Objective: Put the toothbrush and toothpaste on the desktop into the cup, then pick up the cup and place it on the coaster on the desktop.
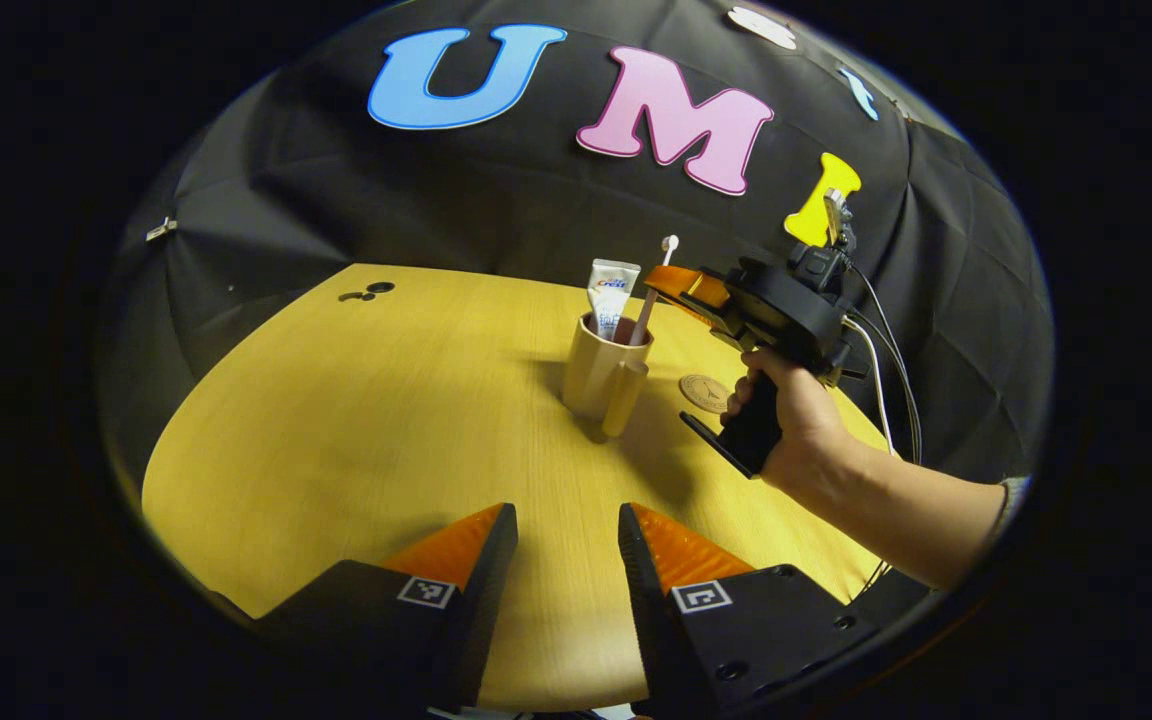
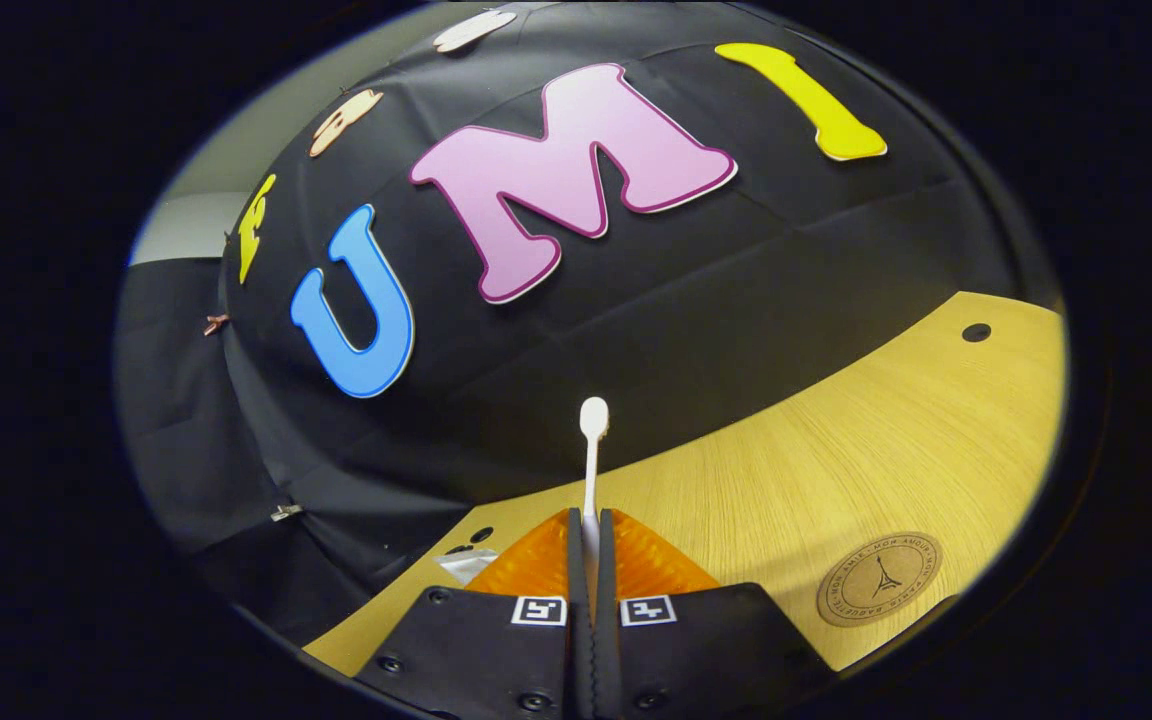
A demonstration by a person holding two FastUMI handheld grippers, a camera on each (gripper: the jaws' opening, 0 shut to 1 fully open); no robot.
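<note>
Two ribbed fingers of right gripper (image 2: 591, 545) pinch slim toothbrush (image 2: 592, 470) over woodgrain desktop (image 2: 836, 470)

My right tool (image 2: 584, 545) pinches the white toothbrush (image 1: 652, 296), its handle end in the tan cup (image 1: 596, 372) ahead of my left tool (image 1: 558, 560). The toothpaste tube (image 1: 610, 296) stands upright inside. The round coaster (image 2: 878, 579) lies flat just right of the cup.

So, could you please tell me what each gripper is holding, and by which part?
Right gripper pinches the white plastic toothbrush along its handle; left gripper holds nothing.
</note>
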